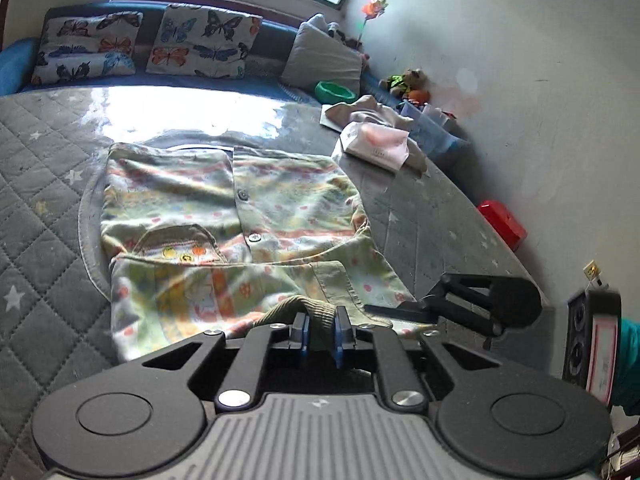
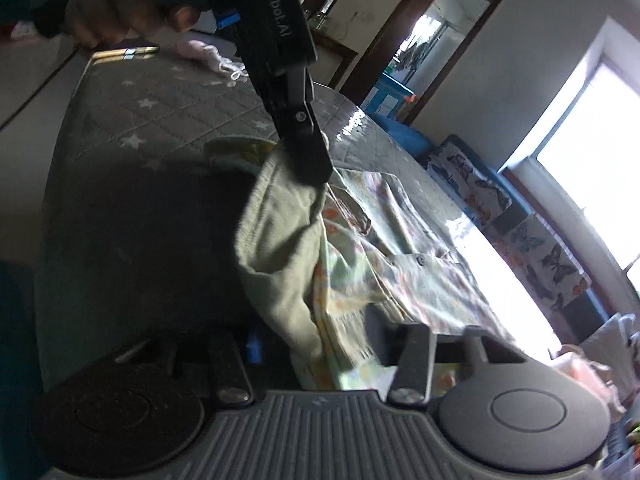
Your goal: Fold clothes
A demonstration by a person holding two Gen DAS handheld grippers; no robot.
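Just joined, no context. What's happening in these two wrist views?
A person is folding a patterned button-up shirt on a grey quilted bed with two handheld grippers. The left gripper is shut on the shirt's ribbed olive collar at the near edge. The right gripper is at the same bunched end of the shirt, with fabric between its fingers, though its grip is not clear. The rest of the shirt lies spread flat, buttons up. A folded pink garment sits aside.

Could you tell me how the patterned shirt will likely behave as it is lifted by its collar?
The shirt looks thin and wrinkled, so it will probably drape limply. The collar, pinched in the left gripper, already bunches, so it may sag between grips. It seems light.
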